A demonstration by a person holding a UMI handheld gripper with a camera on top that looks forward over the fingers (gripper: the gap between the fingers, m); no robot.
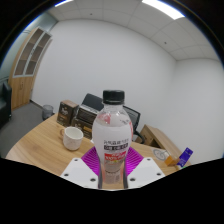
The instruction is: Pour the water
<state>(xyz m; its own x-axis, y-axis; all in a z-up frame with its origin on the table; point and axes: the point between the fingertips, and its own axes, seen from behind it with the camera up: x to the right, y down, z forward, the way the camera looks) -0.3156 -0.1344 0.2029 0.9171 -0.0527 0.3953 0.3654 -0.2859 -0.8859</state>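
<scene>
While gripper (pixel 113 172) clenches upright bottle (pixel 114 135), white mug (pixel 72 138) sits at ten o'clock, apart.

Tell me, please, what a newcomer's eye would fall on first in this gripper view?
The clear water bottle with a black cap and pink label stands out first, upright between the fingers of the gripper, which appear to press on it from both sides. Beyond it to the left, a white mug sits on the wooden table. Behind them, a dark box and other items crowd the table's far side.
</scene>
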